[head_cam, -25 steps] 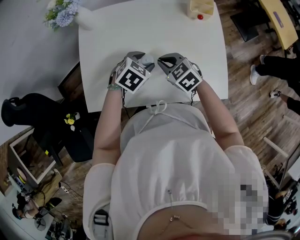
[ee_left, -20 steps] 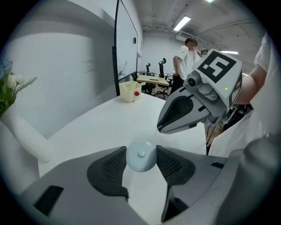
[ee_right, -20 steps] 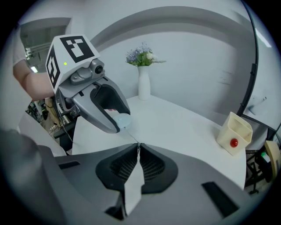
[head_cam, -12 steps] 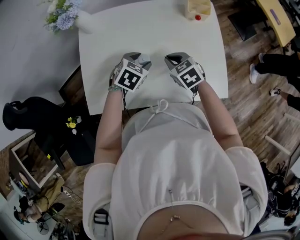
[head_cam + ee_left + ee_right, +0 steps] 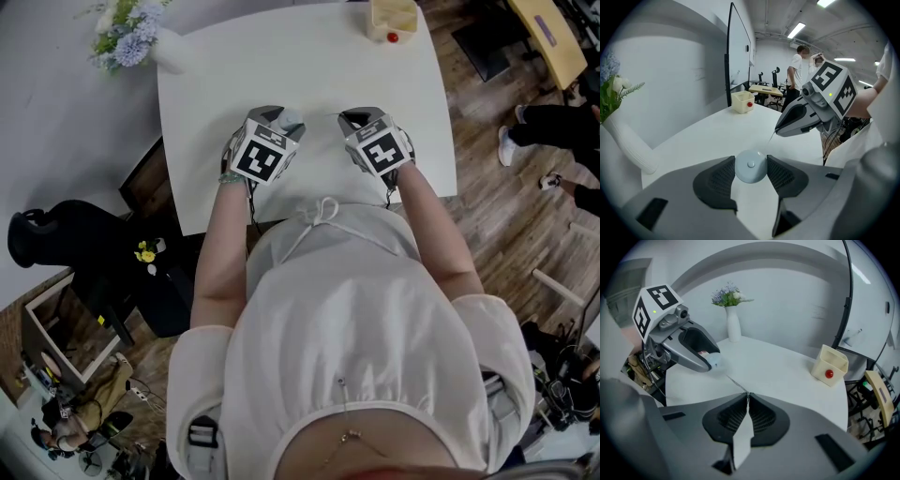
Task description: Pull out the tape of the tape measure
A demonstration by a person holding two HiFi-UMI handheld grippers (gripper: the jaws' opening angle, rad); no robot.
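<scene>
Honestly, my left gripper (image 5: 750,162) squeezes the round tape measure (image 5: 750,169) between its jaws. My right gripper (image 5: 748,397) pinches the tape (image 5: 740,441) in tightly pressed jaws. A crooked tug could slip it loose, and it would snap back.

White tabletop (image 5: 309,70): flower vase (image 5: 172,52) at far left corner, cream box (image 5: 392,17) near far right corner.

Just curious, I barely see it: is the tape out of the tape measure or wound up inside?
Out: a thin tape runs from the tape measure to the right gripper, jaws shut on it.
</scene>
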